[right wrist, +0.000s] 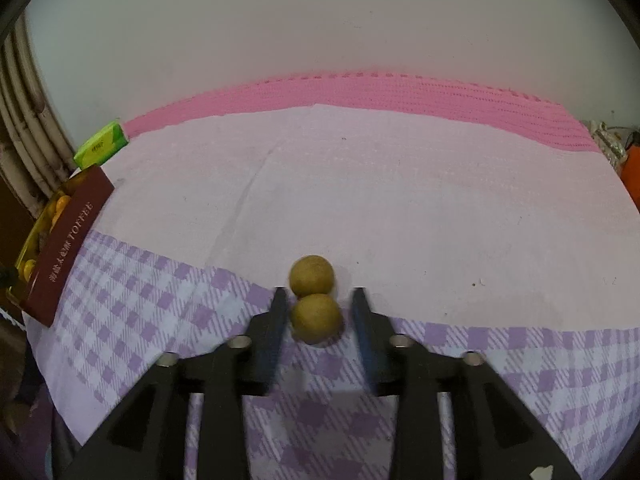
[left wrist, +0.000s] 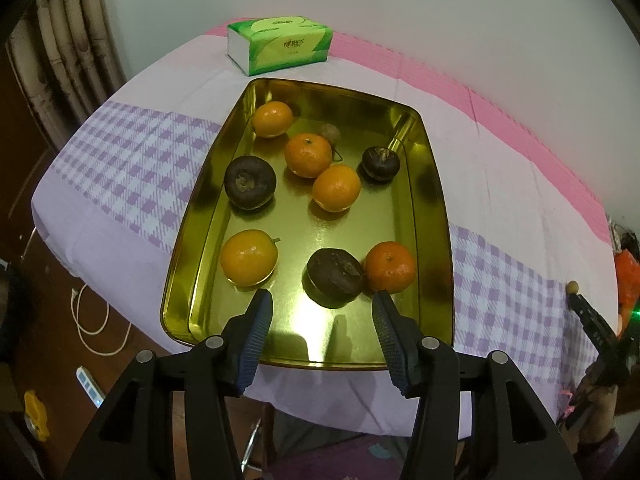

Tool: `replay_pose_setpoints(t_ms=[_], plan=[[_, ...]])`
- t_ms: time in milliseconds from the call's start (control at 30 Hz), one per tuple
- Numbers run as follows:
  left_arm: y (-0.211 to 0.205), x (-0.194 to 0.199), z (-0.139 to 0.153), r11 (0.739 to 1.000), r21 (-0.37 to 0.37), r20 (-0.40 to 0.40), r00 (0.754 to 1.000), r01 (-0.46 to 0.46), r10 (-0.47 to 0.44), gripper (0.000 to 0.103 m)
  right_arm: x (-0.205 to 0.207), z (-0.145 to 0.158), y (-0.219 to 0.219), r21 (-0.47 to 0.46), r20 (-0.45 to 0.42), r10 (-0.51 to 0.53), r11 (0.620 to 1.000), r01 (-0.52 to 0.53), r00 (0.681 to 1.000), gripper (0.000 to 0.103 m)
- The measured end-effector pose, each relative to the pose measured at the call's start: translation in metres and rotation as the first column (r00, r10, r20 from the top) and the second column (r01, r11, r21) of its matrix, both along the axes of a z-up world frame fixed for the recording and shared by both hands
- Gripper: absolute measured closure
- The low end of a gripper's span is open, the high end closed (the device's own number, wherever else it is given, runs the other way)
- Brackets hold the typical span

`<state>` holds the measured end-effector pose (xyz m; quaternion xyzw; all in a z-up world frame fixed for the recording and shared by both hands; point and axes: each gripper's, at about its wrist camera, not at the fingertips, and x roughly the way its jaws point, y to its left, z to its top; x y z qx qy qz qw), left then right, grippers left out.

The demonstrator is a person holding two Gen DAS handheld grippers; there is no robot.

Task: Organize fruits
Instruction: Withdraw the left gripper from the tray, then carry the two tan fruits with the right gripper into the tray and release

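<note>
In the left wrist view a gold tin tray (left wrist: pixel 430 216) holds several oranges, such as one (left wrist: pixel 248 262) at the near left, three dark purple fruits, such as one (left wrist: pixel 335 277) at the near middle, and a small brown fruit (left wrist: pixel 330 134) at the back. My left gripper (left wrist: pixel 322 300) is open and empty, just above the tray's near end. In the right wrist view two small yellow-green round fruits lie touching on the cloth. My right gripper (right wrist: pixel 320 294) is open around the near fruit (right wrist: pixel 316 318); the far fruit (right wrist: pixel 311 275) lies just past the fingertips.
A green tissue pack (left wrist: pixel 280 44) stands behind the tray. The table has a lilac checked cloth over a pink mat (right wrist: pixel 360 92). The tray's dark red outer wall (right wrist: pixel 66 248) shows at the left of the right wrist view. The right gripper (left wrist: pixel 592 320) shows at the table's right edge.
</note>
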<state>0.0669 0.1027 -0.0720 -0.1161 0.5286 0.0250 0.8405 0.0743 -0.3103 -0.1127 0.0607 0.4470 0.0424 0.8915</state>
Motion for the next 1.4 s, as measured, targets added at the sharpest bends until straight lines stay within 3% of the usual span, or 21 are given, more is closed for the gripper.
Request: replay_pose_setpoints(t_ms=[33, 167, 300, 600, 767, 933, 1100, 1400], plan=[[0.000, 0.000, -0.001, 1.000, -0.002, -0.001, 1.000, 0.000, 0.000, 0.050, 0.000, 0.001, 0.000, -0.002, 0.008, 0.000, 1.000, 0.000, 1.000, 0.048], [-0.001, 0.001, -0.003, 1.000, -0.005, -0.011, 1.000, 0.003, -0.003, 0.050, 0.009, 0.000, 0.002, -0.010, -0.001, 0.021, 1.000, -0.021, 1.000, 0.048], [-0.003, 0.000, 0.000, 1.000, 0.012, -0.003, 1.000, 0.005, -0.005, 0.050, 0.015, -0.002, 0.007, -0.056, -0.015, 0.038, 0.998, -0.039, 0.999, 0.079], [0.023, -0.009, 0.017, 0.996, 0.021, 0.031, 0.995, -0.091, 0.091, 0.050, -0.006, 0.032, 0.027, 0.095, 0.046, 0.086, 0.991, -0.090, 0.995, 0.079], [0.025, -0.020, 0.032, 0.990, 0.101, 0.070, 0.993, -0.103, 0.097, 0.050, -0.006, 0.061, 0.061, 0.121, 0.100, 0.153, 0.979, -0.165, 0.983, 0.079], [0.026, -0.026, 0.044, 0.969, 0.202, 0.135, 0.984, -0.144, 0.118, 0.033, 0.001, 0.086, 0.115, 0.154, 0.130, 0.260, 0.948, -0.279, 0.957, 0.079], [0.036, -0.029, 0.045, 0.951, 0.247, 0.162, 0.975, -0.188, 0.151, 0.030, 0.008, 0.098, 0.166, 0.187, 0.143, 0.362, 0.904, -0.384, 0.921, 0.079], [0.054, -0.025, 0.040, 0.940, 0.248, 0.155, 0.968, -0.234, 0.200, 0.030, 0.016, 0.099, 0.258, 0.195, 0.127, 0.515, 0.825, -0.530, 0.848, 0.079]])
